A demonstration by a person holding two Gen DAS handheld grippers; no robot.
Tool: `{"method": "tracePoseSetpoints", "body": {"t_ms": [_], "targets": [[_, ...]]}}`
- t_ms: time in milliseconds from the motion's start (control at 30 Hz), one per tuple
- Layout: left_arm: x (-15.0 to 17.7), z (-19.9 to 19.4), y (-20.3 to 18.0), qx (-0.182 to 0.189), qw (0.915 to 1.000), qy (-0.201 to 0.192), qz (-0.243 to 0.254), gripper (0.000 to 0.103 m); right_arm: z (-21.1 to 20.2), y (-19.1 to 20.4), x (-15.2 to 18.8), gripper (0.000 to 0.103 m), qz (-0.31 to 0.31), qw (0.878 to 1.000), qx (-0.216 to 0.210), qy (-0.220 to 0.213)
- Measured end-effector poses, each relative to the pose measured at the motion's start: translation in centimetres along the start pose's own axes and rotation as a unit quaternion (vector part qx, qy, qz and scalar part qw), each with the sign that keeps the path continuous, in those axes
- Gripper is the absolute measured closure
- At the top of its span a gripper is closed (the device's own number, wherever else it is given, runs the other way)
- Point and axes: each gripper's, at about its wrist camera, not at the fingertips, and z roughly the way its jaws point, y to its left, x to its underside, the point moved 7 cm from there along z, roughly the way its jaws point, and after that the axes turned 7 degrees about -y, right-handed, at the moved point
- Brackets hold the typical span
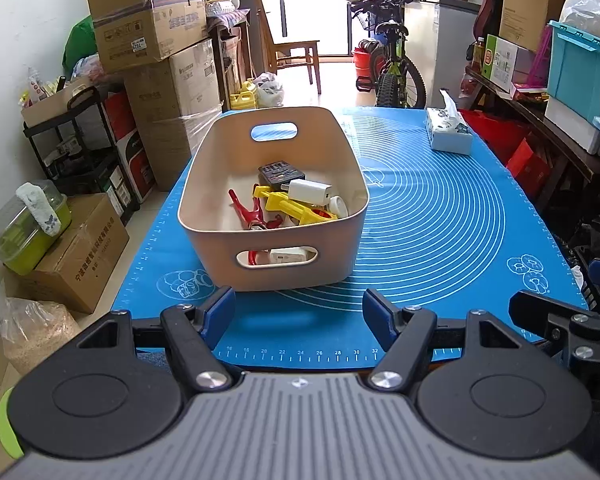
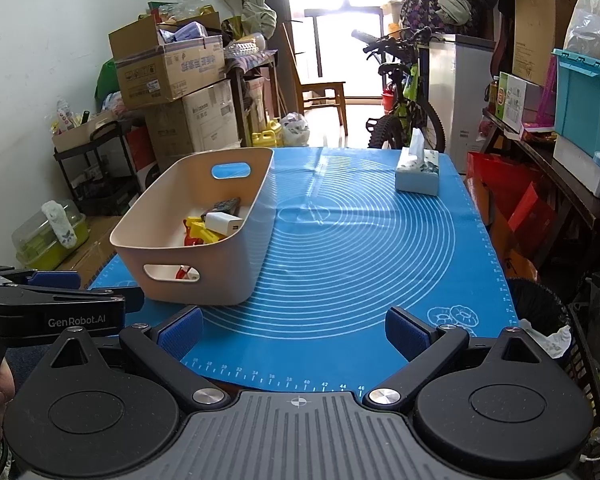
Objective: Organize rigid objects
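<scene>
The left gripper is held with jaws apart and nothing between them, near the front edge of the blue baking mat. Just beyond it, on the mat's left half, stands the beige bin, containing a black remote control, red clamp, yellow plastic tool and white charger. The right gripper is likewise spread and empty. A tissue box sits far right.

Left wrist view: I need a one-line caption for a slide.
Open left tongs empty before a beige bin holding a remote, white charger and yellow toy on a blue mat.
</scene>
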Motion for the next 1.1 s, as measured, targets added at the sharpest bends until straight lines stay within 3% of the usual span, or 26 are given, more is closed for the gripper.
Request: {"method": "tracePoseSetpoints", "body": {"t_ms": [1100], "targets": [[0.1,-0.06,0.1,-0.005,1.0,-0.001,-0.003,0.032,-0.04,-0.38,0.43,0.005,0.001,1.0,0.004,-0.001]]}}
